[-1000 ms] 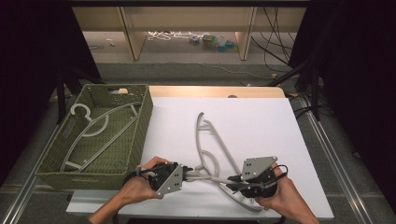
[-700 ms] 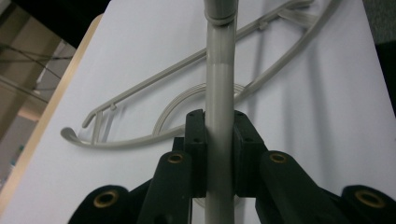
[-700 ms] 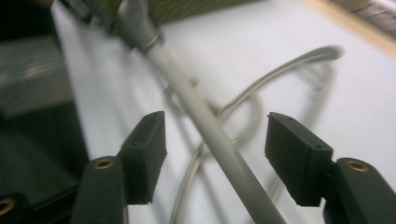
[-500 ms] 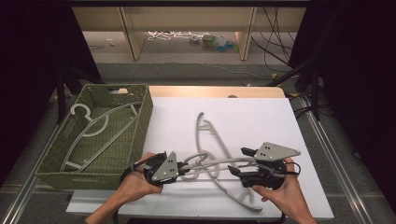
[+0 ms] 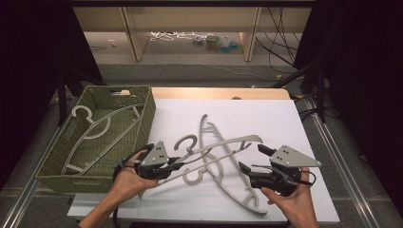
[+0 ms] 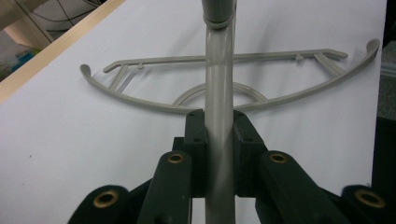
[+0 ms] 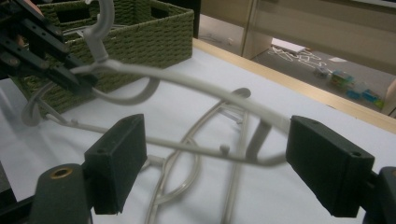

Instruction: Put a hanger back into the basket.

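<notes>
My left gripper [image 5: 177,162] clamps the lifted hanger [image 5: 216,148]; its long axis runs right, toward my right gripper [image 5: 252,159], whose jaws have just spread, empty. Basket [image 5: 102,142] lies left.

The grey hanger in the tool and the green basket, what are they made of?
The grey curved clothes hanger looks like moulded plastic: smooth, slightly glossy, with a light streak along its bar in the left gripper view, all one even colour. The olive-green rectangular basket looks woven, perhaps from paper cord or grass fibre: rows of plaited strands, matt, with cut-out handles. Which fibre cannot be told.
</notes>
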A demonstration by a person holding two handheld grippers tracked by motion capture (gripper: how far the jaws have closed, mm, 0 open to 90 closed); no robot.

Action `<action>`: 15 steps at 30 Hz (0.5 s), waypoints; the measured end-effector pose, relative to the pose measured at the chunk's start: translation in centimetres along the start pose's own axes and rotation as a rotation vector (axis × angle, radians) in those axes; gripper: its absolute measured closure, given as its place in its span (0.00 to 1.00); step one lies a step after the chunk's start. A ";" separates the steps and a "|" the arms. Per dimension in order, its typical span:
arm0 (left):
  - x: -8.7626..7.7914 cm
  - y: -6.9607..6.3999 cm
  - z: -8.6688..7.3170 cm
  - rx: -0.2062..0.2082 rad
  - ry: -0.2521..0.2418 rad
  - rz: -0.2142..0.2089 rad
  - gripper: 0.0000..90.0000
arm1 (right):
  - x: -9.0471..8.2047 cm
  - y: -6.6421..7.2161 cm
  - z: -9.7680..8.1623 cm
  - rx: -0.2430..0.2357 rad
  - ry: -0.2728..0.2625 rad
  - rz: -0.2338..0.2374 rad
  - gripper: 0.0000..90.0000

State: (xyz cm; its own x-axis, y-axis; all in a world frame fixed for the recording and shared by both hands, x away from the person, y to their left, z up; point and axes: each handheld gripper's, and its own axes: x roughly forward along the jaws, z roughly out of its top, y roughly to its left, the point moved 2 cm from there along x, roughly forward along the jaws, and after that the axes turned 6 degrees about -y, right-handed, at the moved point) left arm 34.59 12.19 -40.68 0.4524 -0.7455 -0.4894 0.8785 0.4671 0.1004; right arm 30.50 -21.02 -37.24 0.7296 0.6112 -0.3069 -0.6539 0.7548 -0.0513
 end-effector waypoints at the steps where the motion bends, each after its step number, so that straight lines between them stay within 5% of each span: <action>1: -0.1 0.1 0.1 -0.022 -0.005 0.002 0.88 | -0.1 0.1 -0.2 0.001 0.002 -0.001 0.24; 10: -2.3 1.6 0.8 -0.215 -0.099 -0.030 0.88 | -0.3 0.9 -2.6 0.032 0.021 0.025 0.23; 15: -4.5 2.6 1.9 -0.264 -0.148 -0.018 0.88 | 0.0 1.1 -3.4 0.038 0.017 0.028 0.22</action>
State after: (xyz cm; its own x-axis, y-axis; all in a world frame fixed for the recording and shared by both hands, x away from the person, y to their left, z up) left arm 35.12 15.88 -36.55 0.4714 -0.8072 -0.3551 0.8253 0.5458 -0.1451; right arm 29.09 -21.06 -40.51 0.7075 0.6282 -0.3237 -0.6656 0.7463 -0.0065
